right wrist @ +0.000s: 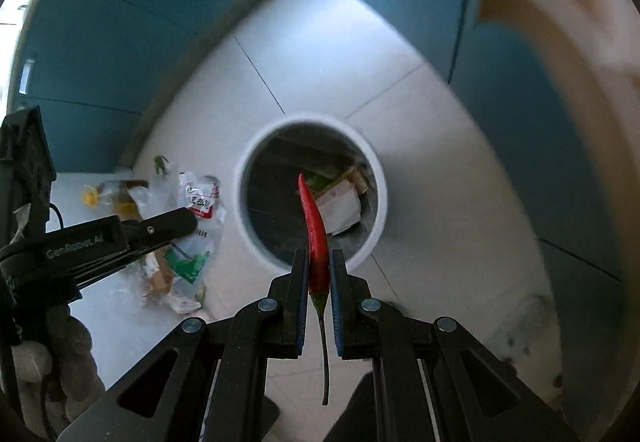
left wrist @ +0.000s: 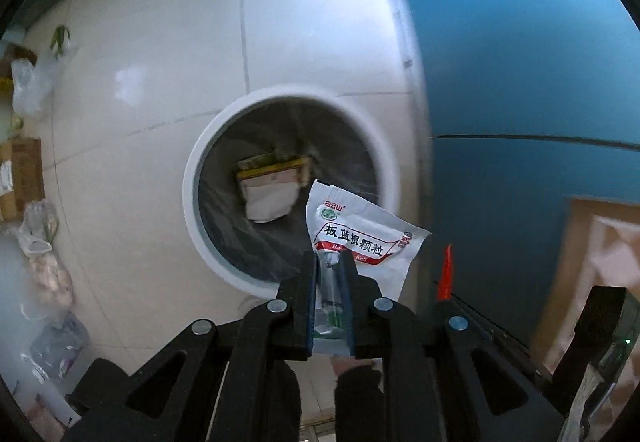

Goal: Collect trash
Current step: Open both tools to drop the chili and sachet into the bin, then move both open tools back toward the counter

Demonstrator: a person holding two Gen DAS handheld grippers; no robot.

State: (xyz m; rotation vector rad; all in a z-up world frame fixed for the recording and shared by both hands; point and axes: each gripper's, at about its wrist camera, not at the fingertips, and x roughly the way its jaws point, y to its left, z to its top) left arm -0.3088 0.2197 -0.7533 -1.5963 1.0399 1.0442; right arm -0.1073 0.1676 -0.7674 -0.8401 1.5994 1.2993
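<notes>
Item 1, left gripper (left wrist: 330,262): fingers clamped on a white medicine-granule sachet (left wrist: 360,234) with red banner and Chinese print, a clear wrapper caught in the same pinch; the load hangs over the near rim of the bin. Item 2, right gripper (right wrist: 319,262): fingers closed on 1 red chili pepper (right wrist: 314,230), green stem trailing back between the pads, tip pointing over the bin mouth. Item 3, round white trash bin (right wrist: 376,169): dark liner, already holding crumpled paper and a yellow-edged carton. Step in hand: carrying both pieces to the drop. Next move calls for centring each load above the opening, then parting the fingers; the sachet sits close to the rim and could land outside. Item 4, beyond the bin: plastic bags and packets (right wrist: 188,242) heaped on the white tile floor (left wrist: 160,41), possibly further trash, blurred. Item 5: blue cabinet fronts (left wrist: 520,61) alongside; nothing blocks the opening.
</notes>
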